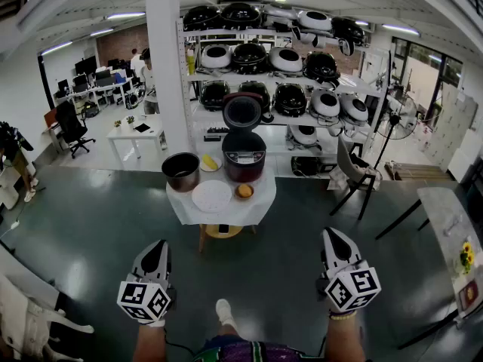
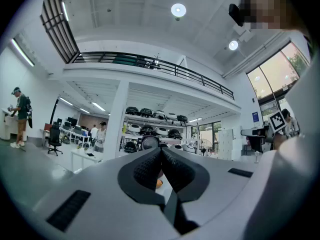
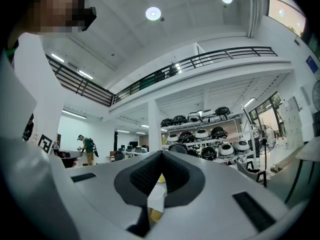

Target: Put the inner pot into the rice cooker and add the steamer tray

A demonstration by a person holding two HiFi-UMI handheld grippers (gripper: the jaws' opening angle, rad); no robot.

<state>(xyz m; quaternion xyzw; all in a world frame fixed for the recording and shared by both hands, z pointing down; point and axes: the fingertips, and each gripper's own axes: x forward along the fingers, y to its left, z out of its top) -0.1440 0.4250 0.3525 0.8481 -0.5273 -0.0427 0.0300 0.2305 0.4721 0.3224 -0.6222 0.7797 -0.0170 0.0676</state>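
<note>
Clenched and empty, left gripper (image 1: 159, 245) and right gripper (image 1: 331, 233) hang well short of the surface (image 1: 226, 213); the edge-perched inner pot (image 1: 181, 170) could topple if nudged.

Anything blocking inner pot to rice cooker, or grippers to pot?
Nothing visible between left gripper, right gripper and the inner pot. The rice cooker stands right of it, lid up. Only a low yellow item lies between them; lifting over should clear it.

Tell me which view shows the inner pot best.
The head view: the inner pot stands in full sight on the small table, left of the rice cooker. Neither gripper view shows it: the closed jaws in front block most of the table.
</note>
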